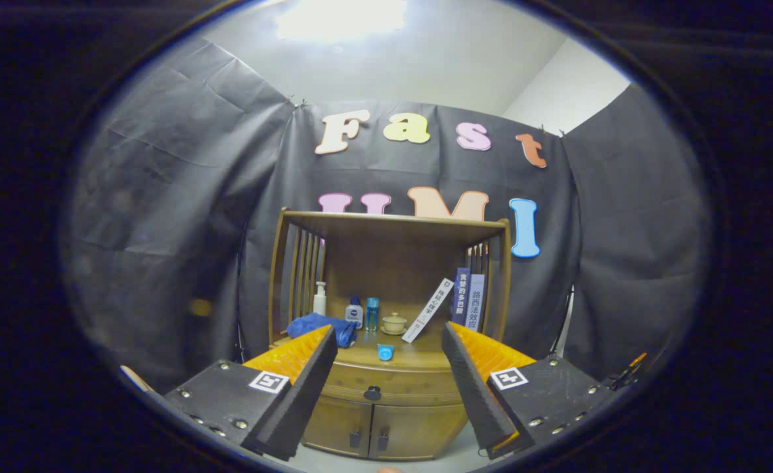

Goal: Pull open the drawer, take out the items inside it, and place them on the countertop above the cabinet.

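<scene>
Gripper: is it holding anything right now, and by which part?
Nothing is held. The gripper is open, fingers spread apart with only air between them, short of the cabinet. The drawer is shut, its dark knob untouched.

- One wooden cabinet; one drawer, shut, one dark knob.
- Two lower doors, each with a handle.
- On the bench: one pump bottle, one white bottle, one blue glass, one lidded cup, one blue cloth, one small blue cap.
- Three books, one leaning.
- One claw, two fingers, spread apart, gripping nothing.
</scene>
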A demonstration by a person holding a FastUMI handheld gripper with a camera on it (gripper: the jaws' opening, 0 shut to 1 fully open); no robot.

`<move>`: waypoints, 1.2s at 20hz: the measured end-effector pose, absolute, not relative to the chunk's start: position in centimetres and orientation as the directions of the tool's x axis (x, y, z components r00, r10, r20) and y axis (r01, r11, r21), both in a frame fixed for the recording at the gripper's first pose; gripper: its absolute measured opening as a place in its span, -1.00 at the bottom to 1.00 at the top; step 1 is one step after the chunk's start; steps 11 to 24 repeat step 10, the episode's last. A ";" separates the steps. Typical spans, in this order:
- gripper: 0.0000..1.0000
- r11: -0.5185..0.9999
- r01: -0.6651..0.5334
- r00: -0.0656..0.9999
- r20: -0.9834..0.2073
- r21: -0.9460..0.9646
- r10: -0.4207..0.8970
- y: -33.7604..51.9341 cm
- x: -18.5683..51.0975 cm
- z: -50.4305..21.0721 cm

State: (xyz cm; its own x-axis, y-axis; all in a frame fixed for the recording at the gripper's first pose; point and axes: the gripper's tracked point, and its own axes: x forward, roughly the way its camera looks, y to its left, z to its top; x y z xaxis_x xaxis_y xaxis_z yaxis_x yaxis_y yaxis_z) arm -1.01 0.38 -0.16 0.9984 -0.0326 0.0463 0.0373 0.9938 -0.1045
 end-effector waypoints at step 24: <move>0.92 0.994 0.048 0.999 0.030 -0.095 -0.045 -1.7 -2.7 -1.1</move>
